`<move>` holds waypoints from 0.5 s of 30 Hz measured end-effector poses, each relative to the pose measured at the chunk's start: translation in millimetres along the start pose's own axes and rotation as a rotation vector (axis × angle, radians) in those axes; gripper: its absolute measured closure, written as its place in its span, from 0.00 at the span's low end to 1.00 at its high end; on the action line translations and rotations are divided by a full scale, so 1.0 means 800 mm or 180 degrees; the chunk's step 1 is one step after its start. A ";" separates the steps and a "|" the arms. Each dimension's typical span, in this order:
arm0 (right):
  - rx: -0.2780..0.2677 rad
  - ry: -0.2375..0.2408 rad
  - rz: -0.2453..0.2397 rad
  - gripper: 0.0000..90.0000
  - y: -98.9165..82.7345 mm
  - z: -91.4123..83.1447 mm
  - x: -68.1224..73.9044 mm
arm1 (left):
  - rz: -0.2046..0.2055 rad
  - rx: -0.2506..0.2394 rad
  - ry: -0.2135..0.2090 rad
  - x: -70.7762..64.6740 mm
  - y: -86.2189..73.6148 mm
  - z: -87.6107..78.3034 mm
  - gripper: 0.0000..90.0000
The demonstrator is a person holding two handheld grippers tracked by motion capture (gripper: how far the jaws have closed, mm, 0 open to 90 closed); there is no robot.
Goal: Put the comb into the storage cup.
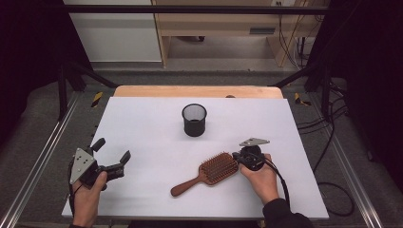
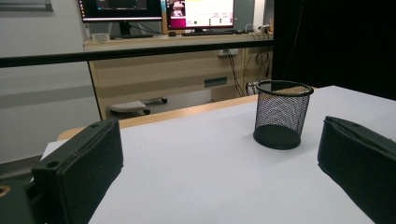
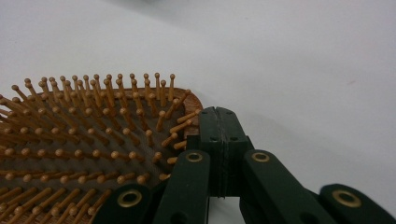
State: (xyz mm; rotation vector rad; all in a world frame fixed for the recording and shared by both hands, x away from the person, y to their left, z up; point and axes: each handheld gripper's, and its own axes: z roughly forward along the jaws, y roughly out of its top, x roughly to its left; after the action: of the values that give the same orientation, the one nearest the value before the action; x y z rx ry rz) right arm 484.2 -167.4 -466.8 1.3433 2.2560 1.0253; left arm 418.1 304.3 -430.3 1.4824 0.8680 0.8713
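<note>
Your right gripper [image 3: 219, 140], jaws closed, seemingly touches the brush [image 1: 209, 172] near the tabletop's [image 1: 142, 199] front edge; your left gripper [image 1: 111, 154] gapes wide.

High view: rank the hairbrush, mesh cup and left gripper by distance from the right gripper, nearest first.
1. Hairbrush: right against the shut right gripper, just to its left.
2. Mesh cup: farther up the table, left of it.
3. Left gripper: at the table's left side.
</note>
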 end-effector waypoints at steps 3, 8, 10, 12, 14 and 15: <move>-0.0001 0.0038 -0.0005 1.00 0.002 0.003 0.006 | 0.0020 0.0022 -0.0018 -0.003 -0.001 0.000 0.00; 0.0016 0.0037 -0.0014 1.00 0.006 0.008 0.016 | 0.0039 0.0059 -0.0028 -0.005 -0.002 0.000 0.00; 0.0021 0.0026 -0.0018 1.00 0.007 0.008 0.016 | 0.0031 0.0082 -0.0028 -0.004 -0.004 0.001 0.00; 0.0020 0.0028 0.0017 1.00 0.008 0.010 0.016 | 0.0027 0.0090 -0.0030 -0.003 -0.005 0.001 0.00; 0.0021 0.0022 0.0064 1.00 0.008 0.011 0.016 | 0.0010 0.0087 -0.0023 -0.002 -0.005 0.002 0.00; 0.0020 0.0025 0.0063 1.00 0.008 0.011 0.016 | 0.0006 0.0092 -0.0017 -0.002 -0.005 0.002 0.00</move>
State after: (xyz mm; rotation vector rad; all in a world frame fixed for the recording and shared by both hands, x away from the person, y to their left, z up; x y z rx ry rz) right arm 487.2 -150.8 -467.0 1.3691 2.2579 1.0326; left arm 418.5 302.5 -434.7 1.5101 0.8788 0.8590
